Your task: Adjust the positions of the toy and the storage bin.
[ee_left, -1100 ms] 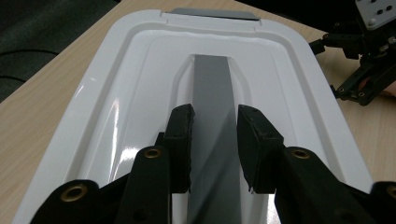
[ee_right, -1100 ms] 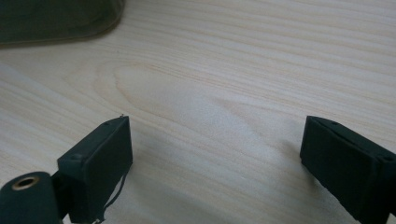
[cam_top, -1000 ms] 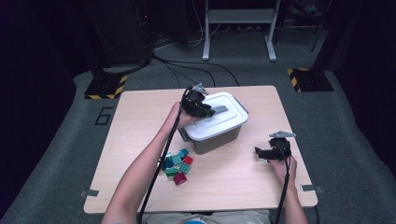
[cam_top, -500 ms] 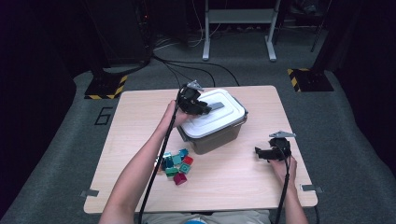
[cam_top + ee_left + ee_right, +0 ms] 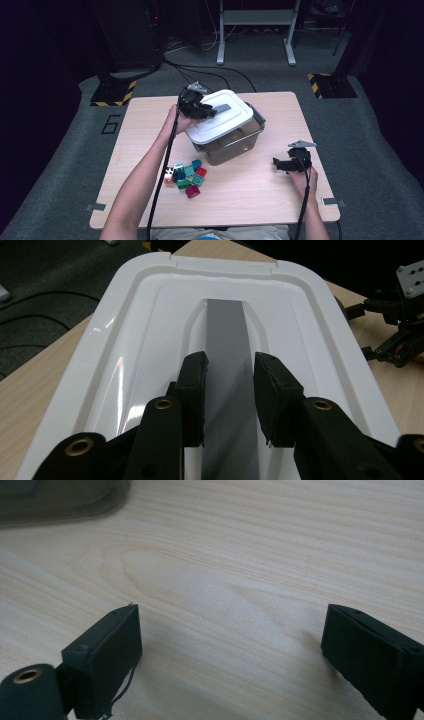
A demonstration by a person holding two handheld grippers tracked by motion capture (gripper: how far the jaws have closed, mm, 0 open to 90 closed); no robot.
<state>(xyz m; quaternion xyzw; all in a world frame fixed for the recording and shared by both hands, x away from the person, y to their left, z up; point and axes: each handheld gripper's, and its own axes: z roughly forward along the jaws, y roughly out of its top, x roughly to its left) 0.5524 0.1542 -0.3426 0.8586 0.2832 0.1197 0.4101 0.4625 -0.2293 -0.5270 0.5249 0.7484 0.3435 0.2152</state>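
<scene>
Lifted and tilted since a second ago, the lid (image 5: 220,117) now hangs askew over the bin (image 5: 232,145), its near-left edge raised and shifted toward the person's left. The left gripper (image 5: 196,105) is clamped on the grey handle (image 5: 227,347) running down the lid's middle, one pad (image 5: 192,390) on each side of it. The right gripper (image 5: 280,164) rests on the table (image 5: 150,115) right of the bin, jaws wide apart with bare wood between them. Blocks (image 5: 186,175) lie in a cluster in front of the bin.
</scene>
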